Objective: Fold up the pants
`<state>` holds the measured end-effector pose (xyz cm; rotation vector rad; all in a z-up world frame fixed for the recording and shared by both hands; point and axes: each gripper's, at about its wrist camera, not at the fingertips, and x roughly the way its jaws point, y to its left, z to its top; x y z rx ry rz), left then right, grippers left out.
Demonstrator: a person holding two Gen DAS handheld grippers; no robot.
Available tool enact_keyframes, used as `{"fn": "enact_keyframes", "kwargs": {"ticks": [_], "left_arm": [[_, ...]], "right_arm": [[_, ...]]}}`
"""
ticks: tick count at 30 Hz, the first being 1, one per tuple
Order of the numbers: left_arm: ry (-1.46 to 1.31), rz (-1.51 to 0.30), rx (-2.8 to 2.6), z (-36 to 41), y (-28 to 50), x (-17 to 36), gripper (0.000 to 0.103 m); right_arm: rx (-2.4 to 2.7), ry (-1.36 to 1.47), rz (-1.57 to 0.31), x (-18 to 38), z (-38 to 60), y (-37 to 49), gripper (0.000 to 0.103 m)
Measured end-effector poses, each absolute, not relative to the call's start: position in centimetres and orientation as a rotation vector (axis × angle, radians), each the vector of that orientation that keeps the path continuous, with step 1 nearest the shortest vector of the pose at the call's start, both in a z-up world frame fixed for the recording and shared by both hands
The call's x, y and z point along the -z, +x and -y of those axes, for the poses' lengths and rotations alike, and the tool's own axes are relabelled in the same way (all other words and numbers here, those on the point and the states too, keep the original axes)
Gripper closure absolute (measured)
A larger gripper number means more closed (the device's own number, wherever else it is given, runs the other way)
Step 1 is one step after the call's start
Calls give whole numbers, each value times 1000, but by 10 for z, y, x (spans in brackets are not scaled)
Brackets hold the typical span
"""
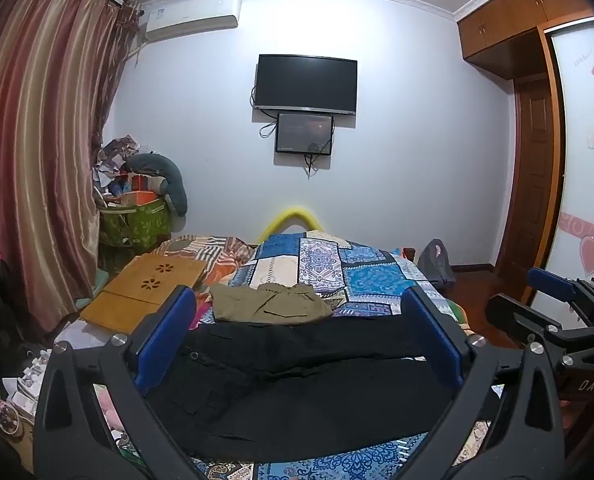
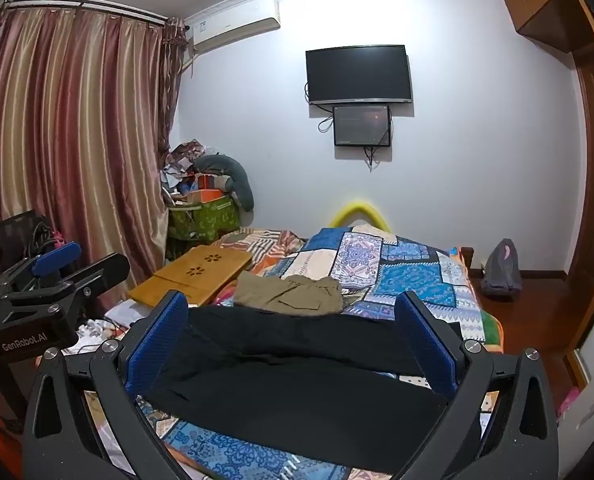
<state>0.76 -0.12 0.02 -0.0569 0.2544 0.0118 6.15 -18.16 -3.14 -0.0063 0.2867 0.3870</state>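
Black pants (image 1: 297, 384) lie spread across the near end of the bed, both legs side by side; they also show in the right wrist view (image 2: 297, 380). Folded khaki pants (image 1: 269, 304) lie just beyond them, also in the right wrist view (image 2: 289, 290). My left gripper (image 1: 297, 320) is open and empty, held above the black pants. My right gripper (image 2: 293, 320) is open and empty above the same pants, and it shows at the right edge of the left wrist view (image 1: 553, 292).
The bed has a blue patchwork cover (image 1: 337, 264). A wooden lap tray (image 1: 145, 288) lies on its left side. Curtains (image 1: 37, 160) hang at the left, a clutter bin (image 1: 137, 220) stands in the corner, a grey backpack (image 2: 501, 266) sits on the floor at right.
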Motion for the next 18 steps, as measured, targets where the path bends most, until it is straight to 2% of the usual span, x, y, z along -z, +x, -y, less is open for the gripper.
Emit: {"fn": "enact_keyframes", "kwargs": {"ticks": [18], "left_arm": [[-59,-250,-12,-5,3,4,0]], "right_arm": [[-389,21,-284,38,185,60,0]]}}
